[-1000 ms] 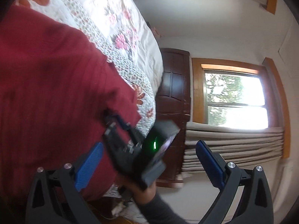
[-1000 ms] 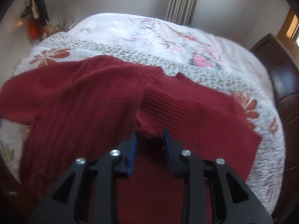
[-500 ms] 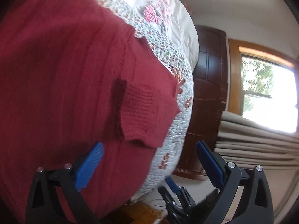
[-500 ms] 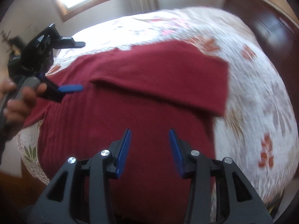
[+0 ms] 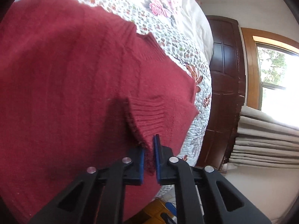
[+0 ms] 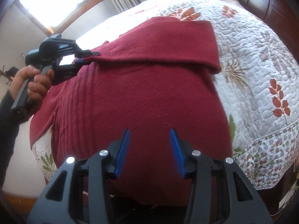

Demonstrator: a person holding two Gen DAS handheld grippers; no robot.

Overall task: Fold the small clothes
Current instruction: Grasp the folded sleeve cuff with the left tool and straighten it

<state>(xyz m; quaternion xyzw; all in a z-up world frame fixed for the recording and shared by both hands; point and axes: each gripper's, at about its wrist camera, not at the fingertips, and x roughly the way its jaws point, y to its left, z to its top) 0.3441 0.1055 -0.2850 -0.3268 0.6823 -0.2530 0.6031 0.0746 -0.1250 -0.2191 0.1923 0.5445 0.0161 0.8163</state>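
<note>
Right hand-held gripper [image 6: 149, 149]: nearest to me, its two blue pads stand well apart with nothing between them. It hangs just above the lower body of the sweater.

Left hand-held gripper [image 5: 148, 155]: its blue pads are almost together, and the ribbed cuff [image 5: 149, 117] of the sleeve is pinched between them. In the right wrist view the same gripper [image 6: 89, 57] comes in from the left side and grips the sleeve end over the middle of the sweater.

Hand [image 6: 35, 82]: it is wrapped around the handle of the left gripper, and a dark sleeve [image 6: 7, 123] covers the arm behind it.

Sweater [image 6: 145, 85]: dark red knit, spread flat on the bed. One sleeve [image 6: 168, 44] is folded across the chest, from the right shoulder toward the left gripper. The lower hem reaches the near edge of the bed.

Bed cover [image 6: 261, 78]: white quilted cloth with red leaf prints and a flowered border, lying under the sweater and bare on the right side.

Headboard [image 5: 224, 85]: dark wood, standing at the far end of the bed.

Window [image 5: 276, 71]: behind the headboard, in a wooden frame, very bright, with green leaves outside.

Curtain [image 5: 265, 140]: pale and pleated, hanging beside the window.
</note>
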